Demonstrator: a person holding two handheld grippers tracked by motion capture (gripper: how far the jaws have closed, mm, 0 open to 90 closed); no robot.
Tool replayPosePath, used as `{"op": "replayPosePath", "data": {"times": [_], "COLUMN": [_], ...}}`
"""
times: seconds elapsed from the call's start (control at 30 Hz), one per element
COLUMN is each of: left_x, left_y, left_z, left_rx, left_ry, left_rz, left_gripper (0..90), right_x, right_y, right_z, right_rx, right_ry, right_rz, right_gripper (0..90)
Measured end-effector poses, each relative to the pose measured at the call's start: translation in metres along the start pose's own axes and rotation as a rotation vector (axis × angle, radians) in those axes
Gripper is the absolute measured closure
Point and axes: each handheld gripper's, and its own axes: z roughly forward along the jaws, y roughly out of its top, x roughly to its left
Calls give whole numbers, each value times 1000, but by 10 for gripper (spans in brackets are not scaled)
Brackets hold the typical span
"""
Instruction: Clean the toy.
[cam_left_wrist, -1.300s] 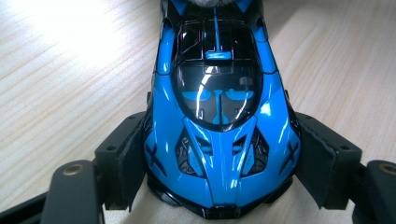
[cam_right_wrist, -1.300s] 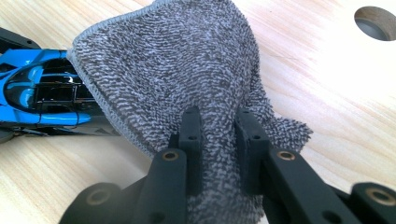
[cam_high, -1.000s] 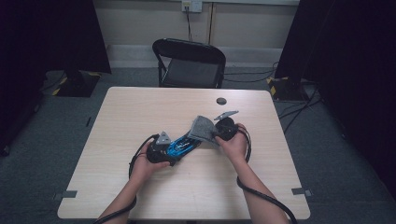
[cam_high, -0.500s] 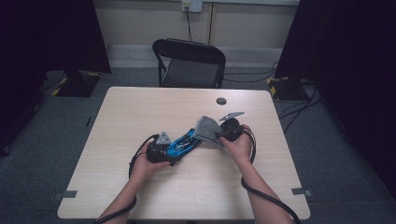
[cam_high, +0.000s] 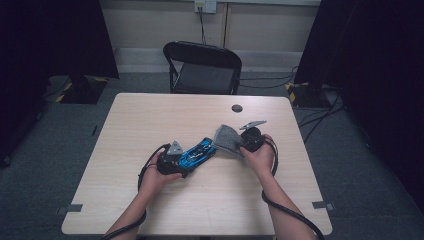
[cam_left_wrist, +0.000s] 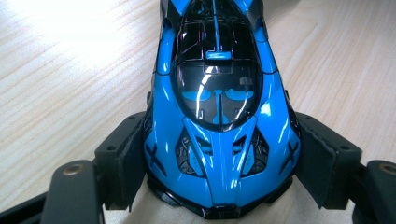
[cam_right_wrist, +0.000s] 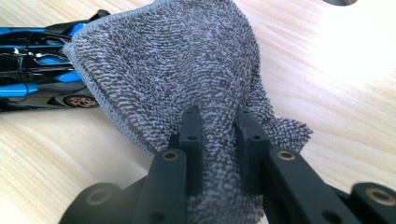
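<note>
A glossy blue and black toy car (cam_high: 197, 153) lies on the light wood table (cam_high: 150, 120). My left gripper (cam_high: 175, 161) is shut on the car (cam_left_wrist: 217, 107), its black pads (cam_left_wrist: 126, 154) pressing both sides of the nose. My right gripper (cam_high: 240, 145) is shut on a grey terry cloth (cam_high: 227, 139). In the right gripper view the cloth (cam_right_wrist: 182, 60) fans out from between the jaws and drapes over the far end of the car (cam_right_wrist: 32, 70).
A black folding chair (cam_high: 204, 67) stands behind the table. A round cable hole (cam_high: 237, 108) sits near the table's far edge. Black cables trail from both grippers off the front edge. Dark curtains flank the room.
The right gripper with the cloth has shifted slightly along the far end of the car. The left gripper and the car have stayed put.
</note>
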Motion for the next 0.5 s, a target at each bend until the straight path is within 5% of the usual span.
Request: {"op": "replayPosePath", "data": {"times": [0.5], "left_x": [0], "left_y": [0], "left_z": [0], "left_rx": [0], "left_ry": [1], "left_rz": [2], "left_gripper": [253], "right_x": [-18], "right_y": [-7], "right_z": [-16], "right_rx": [-14], "right_ry": [-35], "right_rz": [27], "right_gripper": [756]}}
